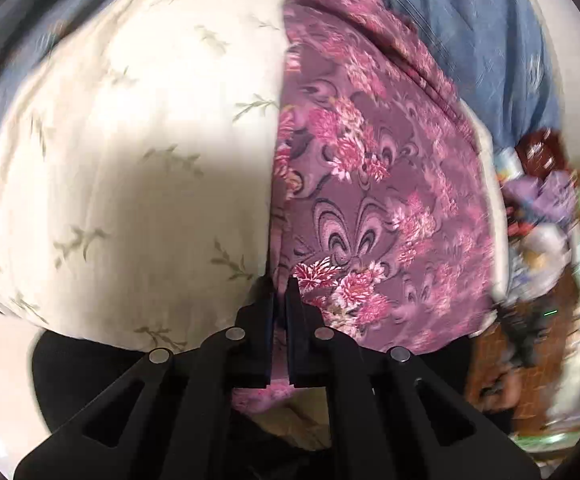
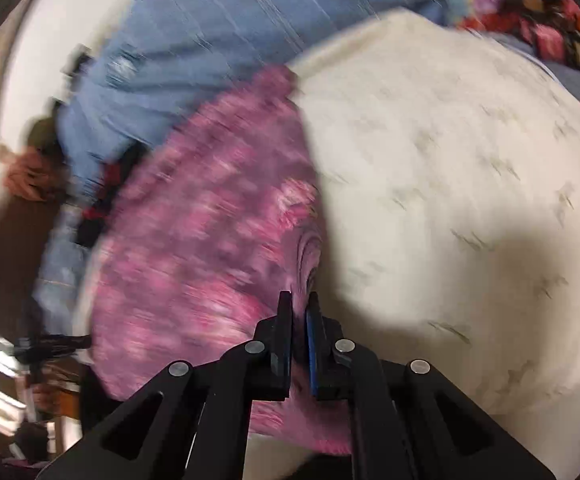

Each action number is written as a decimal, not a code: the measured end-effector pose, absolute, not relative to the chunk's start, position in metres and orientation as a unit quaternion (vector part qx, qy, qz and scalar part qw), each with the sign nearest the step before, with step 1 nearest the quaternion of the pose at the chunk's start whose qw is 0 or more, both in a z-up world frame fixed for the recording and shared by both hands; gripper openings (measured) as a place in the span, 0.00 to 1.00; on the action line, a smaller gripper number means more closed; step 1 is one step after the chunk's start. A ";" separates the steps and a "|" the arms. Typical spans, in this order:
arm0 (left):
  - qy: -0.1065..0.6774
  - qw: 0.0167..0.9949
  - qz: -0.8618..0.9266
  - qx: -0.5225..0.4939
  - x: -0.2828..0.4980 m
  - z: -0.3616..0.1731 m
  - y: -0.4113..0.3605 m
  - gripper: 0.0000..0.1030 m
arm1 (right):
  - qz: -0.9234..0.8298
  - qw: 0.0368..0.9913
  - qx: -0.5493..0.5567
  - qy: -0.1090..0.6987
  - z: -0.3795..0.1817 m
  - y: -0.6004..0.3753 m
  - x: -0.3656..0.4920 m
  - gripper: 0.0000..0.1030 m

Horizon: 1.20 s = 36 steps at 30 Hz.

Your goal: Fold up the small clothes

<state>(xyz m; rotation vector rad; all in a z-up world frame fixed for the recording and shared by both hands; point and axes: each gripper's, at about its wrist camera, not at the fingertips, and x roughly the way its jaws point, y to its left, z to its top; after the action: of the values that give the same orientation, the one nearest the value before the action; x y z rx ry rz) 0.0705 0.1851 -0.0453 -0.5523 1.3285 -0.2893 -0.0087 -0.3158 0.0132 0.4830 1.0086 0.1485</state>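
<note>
- The purple floral garment (image 1: 378,184) lay spread on the cream leaf-print sheet (image 1: 130,140), its long straight edge running away from both cameras.
- It looked thin, light and limp — likely to sag and slide on itself, so best held at edges or corners and kept taut between two grips.
- The left gripper (image 1: 281,300) was clamped on the garment's near edge, cloth showing between its closed jaws.
- The right gripper (image 2: 299,304) pinched the same cloth (image 2: 194,232) at its edge, beside the sheet (image 2: 450,200) — that view was badly motion-blurred.
- Blue fabric (image 1: 470,40) lay beyond; clutter at the margins was too smeared to name.
</note>
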 end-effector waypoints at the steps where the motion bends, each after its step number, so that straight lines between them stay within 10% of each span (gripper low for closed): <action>1: 0.600 0.741 -0.137 -0.267 0.069 -0.044 0.189 0.03 | 0.071 0.839 0.237 0.484 0.008 -0.318 -0.009 0.06; 3: 0.580 0.757 -0.149 -0.261 0.062 -0.033 0.189 0.08 | 0.077 0.835 0.276 0.470 0.012 -0.325 -0.012 0.12; 5: 0.569 0.766 -0.171 -0.247 0.056 -0.028 0.182 0.56 | 0.093 0.833 0.296 0.459 0.016 -0.330 -0.017 0.31; 7: 0.564 0.765 -0.185 -0.251 0.054 -0.029 0.175 0.71 | 0.086 0.833 0.286 0.467 0.014 -0.329 -0.019 0.47; 9: 0.572 0.760 -0.192 -0.241 0.056 -0.035 0.164 0.71 | 0.081 0.836 0.253 0.480 0.009 -0.323 -0.021 0.37; 10: 0.577 0.759 -0.190 -0.234 0.057 -0.036 0.160 0.69 | 0.082 0.839 0.234 0.484 0.009 -0.318 -0.023 0.05; 11: 0.577 0.765 -0.183 -0.219 0.057 -0.035 0.155 0.62 | 0.091 0.838 0.229 0.487 0.010 -0.314 -0.024 0.04; 14: 0.588 0.776 -0.158 -0.168 0.057 -0.033 0.147 0.44 | 0.073 0.841 0.197 0.499 0.008 -0.311 -0.026 0.04; 24: 0.538 0.798 -0.177 -0.207 0.067 0.016 0.181 0.56 | 0.057 0.865 0.247 0.432 0.051 -0.331 -0.006 0.35; 36: 0.524 0.807 -0.167 -0.213 0.235 0.027 0.133 0.60 | 0.092 0.856 0.302 0.409 0.046 -0.292 0.145 0.41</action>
<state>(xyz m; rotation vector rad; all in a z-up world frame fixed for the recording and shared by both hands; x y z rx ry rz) 0.2349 0.1328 0.0268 -0.4566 1.1217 -0.3569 0.1447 -0.2916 0.0464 0.6340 0.8599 0.1935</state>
